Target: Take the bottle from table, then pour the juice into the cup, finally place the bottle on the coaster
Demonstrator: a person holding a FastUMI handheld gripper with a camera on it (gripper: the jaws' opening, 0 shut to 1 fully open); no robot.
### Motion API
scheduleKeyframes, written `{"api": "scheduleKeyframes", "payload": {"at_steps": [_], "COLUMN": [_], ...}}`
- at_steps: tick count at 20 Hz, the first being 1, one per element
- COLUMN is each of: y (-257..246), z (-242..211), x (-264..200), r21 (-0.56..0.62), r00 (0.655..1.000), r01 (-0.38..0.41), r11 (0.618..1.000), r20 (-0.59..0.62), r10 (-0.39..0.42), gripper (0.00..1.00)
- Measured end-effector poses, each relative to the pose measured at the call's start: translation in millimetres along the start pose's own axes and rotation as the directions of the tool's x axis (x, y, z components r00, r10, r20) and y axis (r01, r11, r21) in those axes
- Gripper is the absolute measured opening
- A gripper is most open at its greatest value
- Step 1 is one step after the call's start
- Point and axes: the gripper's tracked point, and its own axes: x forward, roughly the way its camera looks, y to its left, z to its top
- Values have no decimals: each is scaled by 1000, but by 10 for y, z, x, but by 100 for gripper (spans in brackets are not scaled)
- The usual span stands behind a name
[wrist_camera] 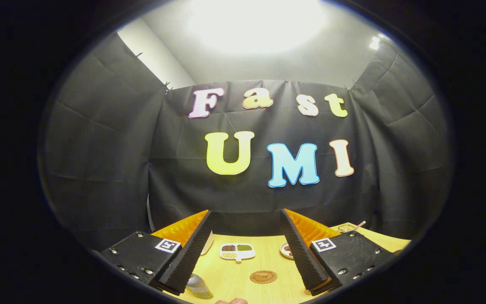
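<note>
My gripper (245,219) is held high over the wooden table (234,274), fingers wide apart with nothing between them. Below the left finger (188,253), a bottle (198,287) with a silvery cap and a greenish label stands on the table, partly hidden by that finger. A round brown coaster (263,277) lies on the table between the fingers, nearer the right one. I cannot make out a cup for certain.
A white divided dish (237,251) with dark, green and pale contents sits beyond the coaster. A small plate (286,250) peeks out beside the right finger. A clear container with a stick (350,228) stands at the far right. A fingertip (231,301) shows at the near table edge.
</note>
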Motion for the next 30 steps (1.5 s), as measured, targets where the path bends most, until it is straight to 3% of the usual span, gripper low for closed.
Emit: {"api": "scheduleKeyframes", "payload": {"at_steps": [11,19,30], "y": [422,893,1138], "z": [-361,-801,-1620], "x": [23,68,98], "r21": [-44,-39,-15], "r00": [999,994,973], "r01": [-17,-70,-66], "r11": [999,997,998], "r20": [-30,-87,-224], "r10": [15,67,61], "gripper": [98,98,98]}}
